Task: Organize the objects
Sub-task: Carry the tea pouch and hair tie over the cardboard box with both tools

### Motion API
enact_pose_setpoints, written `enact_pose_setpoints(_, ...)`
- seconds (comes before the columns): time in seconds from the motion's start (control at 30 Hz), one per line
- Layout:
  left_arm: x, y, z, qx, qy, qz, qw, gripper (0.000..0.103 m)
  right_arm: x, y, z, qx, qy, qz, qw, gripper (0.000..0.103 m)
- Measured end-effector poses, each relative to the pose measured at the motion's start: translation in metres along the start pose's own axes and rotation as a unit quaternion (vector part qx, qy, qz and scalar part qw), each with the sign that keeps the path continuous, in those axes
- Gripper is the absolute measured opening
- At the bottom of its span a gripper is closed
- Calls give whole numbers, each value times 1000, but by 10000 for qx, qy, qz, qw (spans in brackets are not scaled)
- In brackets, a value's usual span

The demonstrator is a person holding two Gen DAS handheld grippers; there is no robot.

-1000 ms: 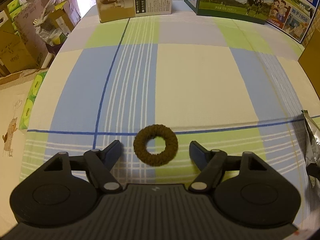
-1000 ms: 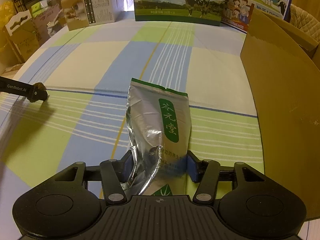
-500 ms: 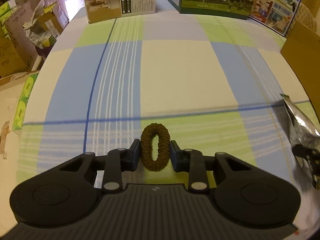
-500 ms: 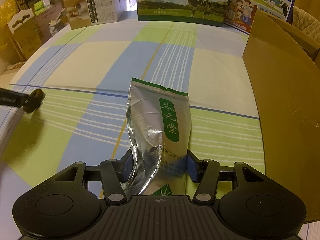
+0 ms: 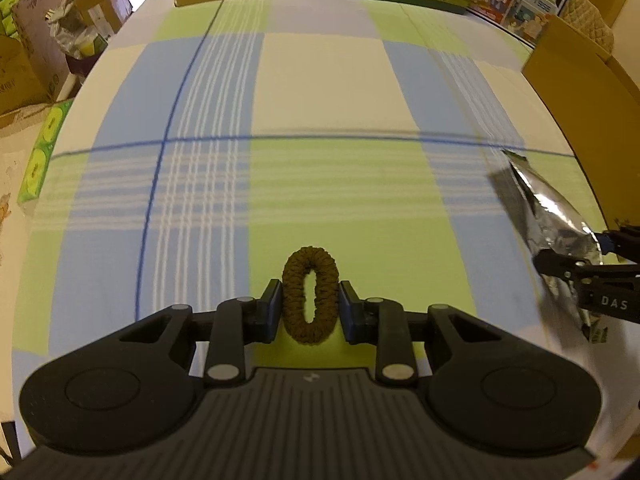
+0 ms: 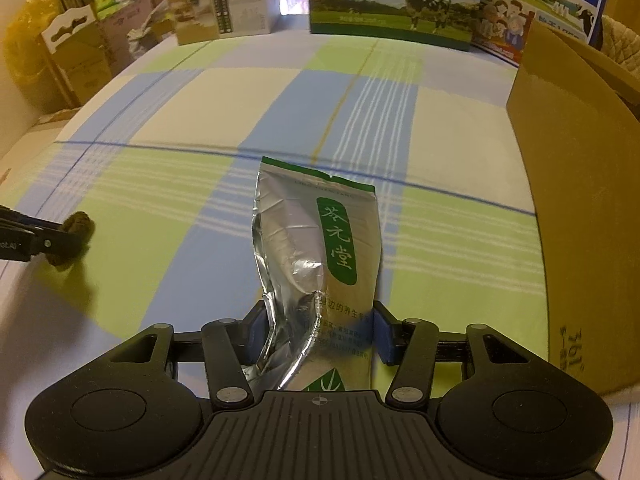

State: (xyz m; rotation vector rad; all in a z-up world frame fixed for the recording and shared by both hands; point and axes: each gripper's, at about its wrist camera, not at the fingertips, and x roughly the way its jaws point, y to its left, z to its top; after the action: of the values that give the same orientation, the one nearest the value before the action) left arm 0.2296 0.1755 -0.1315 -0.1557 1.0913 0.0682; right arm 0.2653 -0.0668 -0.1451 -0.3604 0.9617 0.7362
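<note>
Brown hair tie (image 5: 310, 295) pinched in left hand-held gripper (image 5: 309, 312), foil pouch (image 6: 320, 264) clamped in right hand-held gripper (image 6: 318, 338); neither yet in cardboard box (image 6: 580, 184) at right.

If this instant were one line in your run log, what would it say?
left gripper: shut on brown fabric hair tie | right gripper: shut on silver foil pouch | brown cardboard box: at right

Black left gripper (image 5: 309, 309) and right gripper (image 6: 316, 330), blue pads, silver screws.
</note>
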Motion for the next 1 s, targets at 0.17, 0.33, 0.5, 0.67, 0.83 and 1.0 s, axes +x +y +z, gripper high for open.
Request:
enact_pose_setpoints(0.17, -10, -15, -15, 35, 87, -143, 9999, 25, -13, 3, -14, 10, 82, 182, 9998, 48)
enact_pose_setpoints(0.33, -24, -36, -25, 130, 27, -292, 9995, 25, -30, 1, -28, 201, 174, 475, 9985, 43)
enact_pose_setpoints(0.5, -41, -59, -25, 259, -167, -401, 9987, 25, -51, -3, -38, 252, 83, 686, 9973, 41)
enact_pose_setpoints(0.67, -60, -82, -21, 342, -395, -490, 9974, 25, -80, -13, -39, 364, -180, 838, 9957, 41)
enact_pose_setpoints(0.83, -78, -107, -13, 431, -636, -603, 9952, 25, -113, -25, -37, 402, -496, 920, 9937, 41)
enact_pose_setpoints(1.0, -91, -138, -1, 549, -859, -732, 9921, 25, -144, -44, -35, 465, -817, 915, 9914, 41)
